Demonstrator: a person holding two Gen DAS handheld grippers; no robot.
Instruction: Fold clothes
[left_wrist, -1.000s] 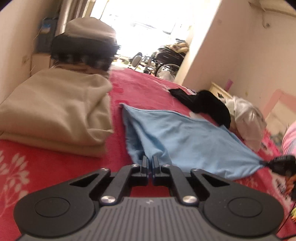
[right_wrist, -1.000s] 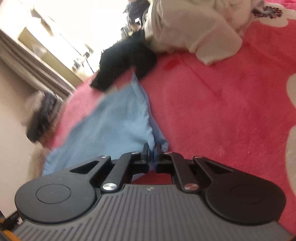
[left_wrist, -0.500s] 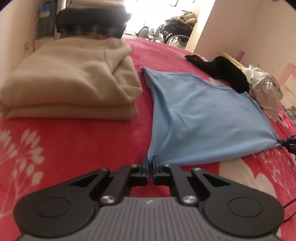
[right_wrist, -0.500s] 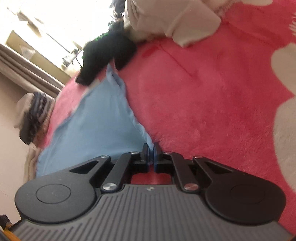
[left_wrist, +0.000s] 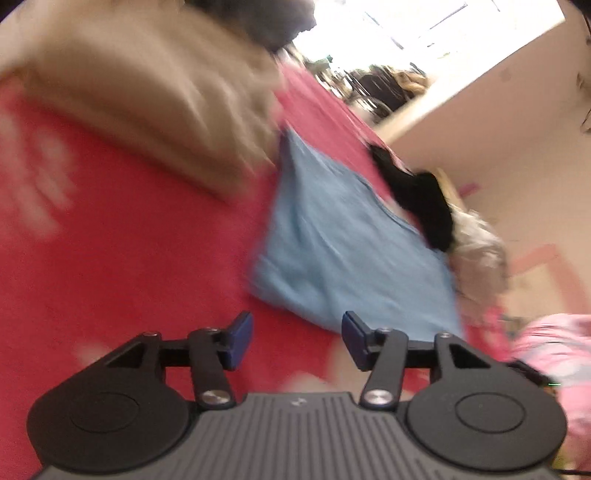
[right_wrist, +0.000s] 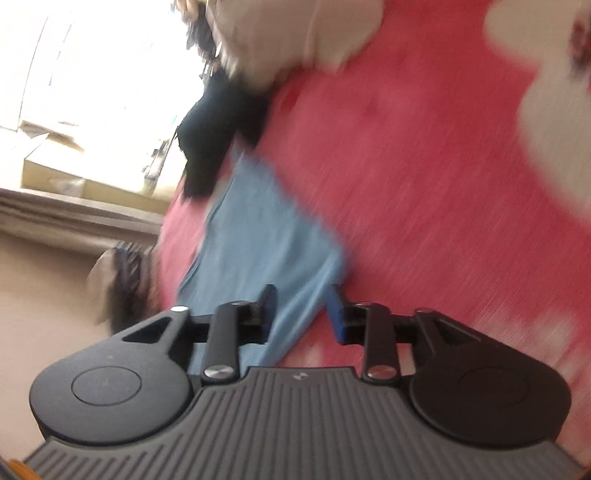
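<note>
My left gripper (left_wrist: 297, 339) has its fingers spread wide with nothing between them; the light blue garment (left_wrist: 354, 251) lies flat on the red blanket (left_wrist: 122, 266) just beyond and to the right of the fingertips. My right gripper (right_wrist: 300, 314) is spread too, the same blue cloth running under its left finger (right_wrist: 266, 312). A black garment (right_wrist: 218, 136) sits past the far edge.

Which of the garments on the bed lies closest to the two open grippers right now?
The light blue cloth, spread flat on the red blanket; the tan folded pile and black garment lie farther off.
</note>
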